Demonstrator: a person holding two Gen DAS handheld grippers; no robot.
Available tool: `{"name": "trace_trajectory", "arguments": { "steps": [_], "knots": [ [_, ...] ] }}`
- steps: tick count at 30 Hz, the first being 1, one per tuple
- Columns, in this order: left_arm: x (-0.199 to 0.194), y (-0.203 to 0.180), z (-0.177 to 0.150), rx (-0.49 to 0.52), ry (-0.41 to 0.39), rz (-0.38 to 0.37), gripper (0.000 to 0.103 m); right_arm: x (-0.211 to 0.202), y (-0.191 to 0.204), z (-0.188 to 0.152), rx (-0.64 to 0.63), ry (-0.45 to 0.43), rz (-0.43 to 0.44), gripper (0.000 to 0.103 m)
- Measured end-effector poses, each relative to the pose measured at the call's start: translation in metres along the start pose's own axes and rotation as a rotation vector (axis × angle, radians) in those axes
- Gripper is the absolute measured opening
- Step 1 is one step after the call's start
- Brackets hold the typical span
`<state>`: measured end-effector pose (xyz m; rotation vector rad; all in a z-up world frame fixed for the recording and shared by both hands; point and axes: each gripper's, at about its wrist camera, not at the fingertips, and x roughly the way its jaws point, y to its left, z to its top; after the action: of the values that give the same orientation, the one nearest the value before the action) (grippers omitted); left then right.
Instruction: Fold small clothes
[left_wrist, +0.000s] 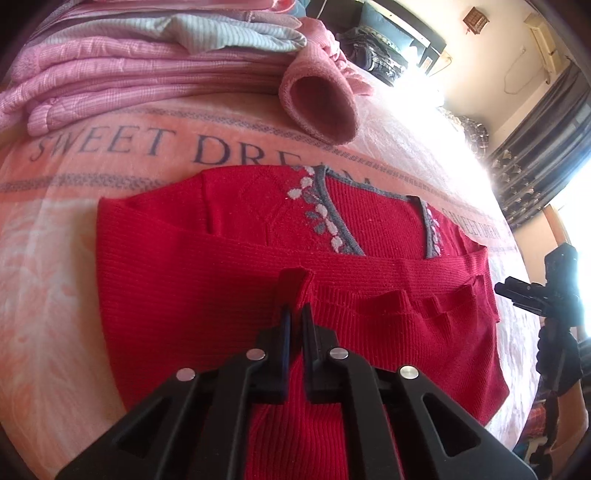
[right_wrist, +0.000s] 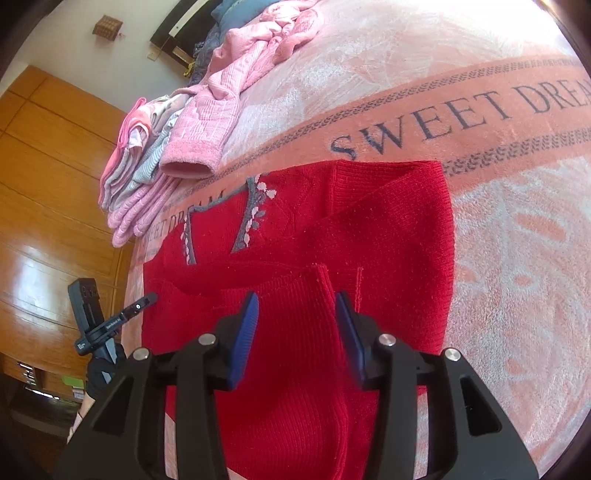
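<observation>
Red sweater (left_wrist: 229, 280) lies flat on bed blanket (left_wrist: 55, 295), neckline away. Left claw (left_wrist: 294, 314) pinches a raised hem fold, pressed together. Right claw (right_wrist: 295, 314) spread, straddling a hem ridge directly ahead, nothing gripped.

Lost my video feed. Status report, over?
Left gripper shut on red sweater fold. Right gripper open, straddling a raised fold. Sweater half folded on blanket. Pink clothes pile behind, clear.
</observation>
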<state>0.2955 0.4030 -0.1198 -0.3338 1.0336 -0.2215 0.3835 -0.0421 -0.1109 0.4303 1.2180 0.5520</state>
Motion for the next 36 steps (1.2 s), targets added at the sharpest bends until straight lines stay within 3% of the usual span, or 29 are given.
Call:
{"name": "trace_trajectory", "arguments": {
  "steps": [6, 12, 15, 16, 17, 21, 22, 23, 29, 36],
  "knots": [
    [-0.017, 0.014, 0.007, -0.088, -0.081, -0.064, 0.005, 0.016, 0.009, 0.003, -0.079, 0.016, -0.059, 0.043],
    [-0.005, 0.029, 0.0, -0.138, -0.065, -0.042, 0.005, 0.037, 0.012, 0.003, -0.134, 0.035, -0.139, 0.043],
    [0.005, 0.03, -0.002, -0.153, -0.035, -0.028, 0.01, 0.039, 0.019, 0.003, -0.187, 0.041, -0.183, 0.023],
    [0.009, 0.029, -0.003, -0.157, -0.025, -0.02, 0.019, 0.039, 0.021, 0.003, -0.201, 0.042, -0.187, 0.012],
    [0.011, 0.027, -0.004, -0.156, -0.023, -0.022, 0.023, 0.038, 0.022, 0.002, -0.205, 0.04, -0.178, 0.008],
    [0.007, 0.018, -0.005, -0.119, -0.04, -0.009, 0.017, 0.028, 0.027, -0.001, -0.221, 0.026, -0.158, 0.004],
    [0.004, 0.017, -0.004, -0.12, -0.051, -0.023, 0.008, 0.024, 0.029, -0.002, -0.223, 0.018, -0.154, 0.004],
    [0.0, 0.017, -0.004, -0.121, -0.063, -0.032, 0.005, 0.02, 0.028, -0.002, -0.216, 0.009, -0.143, 0.004],
    [-0.033, 0.018, -0.001, -0.161, -0.216, -0.112, 0.004, -0.013, 0.02, 0.001, -0.156, -0.071, -0.078, 0.003],
    [-0.062, 0.021, 0.018, -0.221, -0.359, -0.135, 0.004, -0.048, 0.018, 0.018, -0.104, -0.175, -0.029, 0.003]
  ]
}}
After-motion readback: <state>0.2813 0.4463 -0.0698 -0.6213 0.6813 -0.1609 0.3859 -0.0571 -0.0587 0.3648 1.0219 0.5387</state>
